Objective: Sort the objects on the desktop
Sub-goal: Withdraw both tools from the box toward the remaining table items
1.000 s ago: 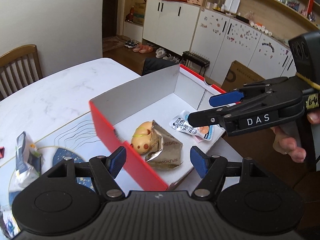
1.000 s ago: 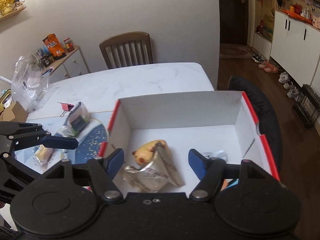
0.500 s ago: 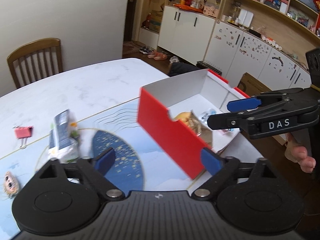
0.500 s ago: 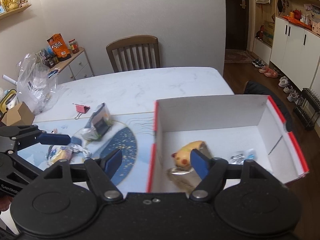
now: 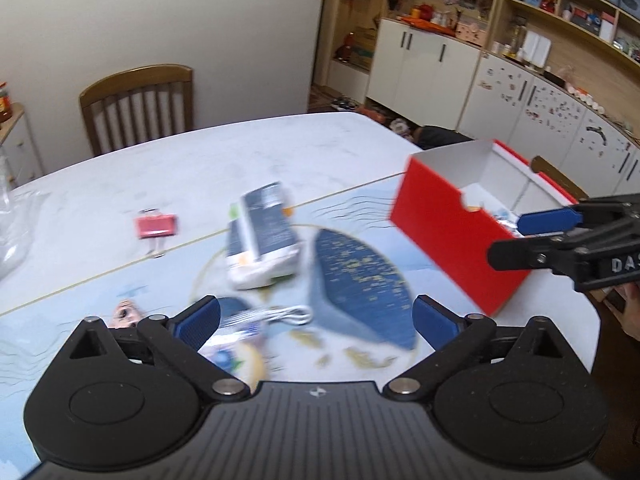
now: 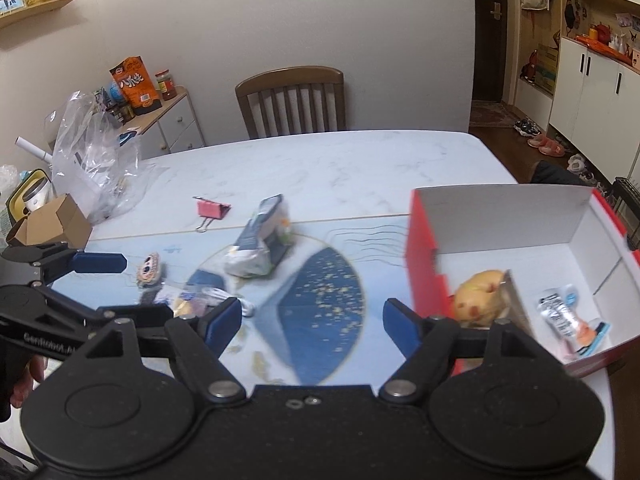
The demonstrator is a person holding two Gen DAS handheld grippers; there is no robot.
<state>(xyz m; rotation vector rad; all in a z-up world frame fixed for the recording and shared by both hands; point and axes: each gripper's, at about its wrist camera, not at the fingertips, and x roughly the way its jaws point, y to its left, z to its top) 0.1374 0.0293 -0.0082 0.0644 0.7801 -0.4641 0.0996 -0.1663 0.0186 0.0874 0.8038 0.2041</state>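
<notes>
- You are working over a white marble-look table (image 6: pixel 340 164); a glossy printed mat (image 6: pixel 320 292) in pale blue with a dark blue speckled shape covers its near part.
- A wooden slat-back chair (image 6: pixel 290 102) stands at the far edge against a plain pale wall; white cabinets (image 5: pixel 424 60) and open wooden shelves line the room's side.
- Your left gripper (image 5: pixel 316 320) hangs above the mat with its blue-padded fingers spread wide and nothing between them.
- Your right gripper (image 6: pixel 312 320) is likewise wide apart and empty, over the mat just beside the box.
- The red cardboard box (image 6: pixel 420 248), white inside, sits at the table's right edge; it holds a rounded yellow toy (image 6: pixel 478 298), a crinkled foil packet (image 6: pixel 516 300) leaning on it, and a small clear sachet (image 6: pixel 560 314).
- On the mat lie a soft plastic-wrapped dark packet (image 6: pixel 262 242), a coiled white cable (image 5: pixel 280 314) and a small round cartoon-face piece (image 6: pixel 150 270).
- A pink binder clip (image 6: pixel 212 212) lies on bare marble beyond the mat.
- A crumpled clear plastic bag (image 6: pixel 96 160) lies at the left.
</notes>
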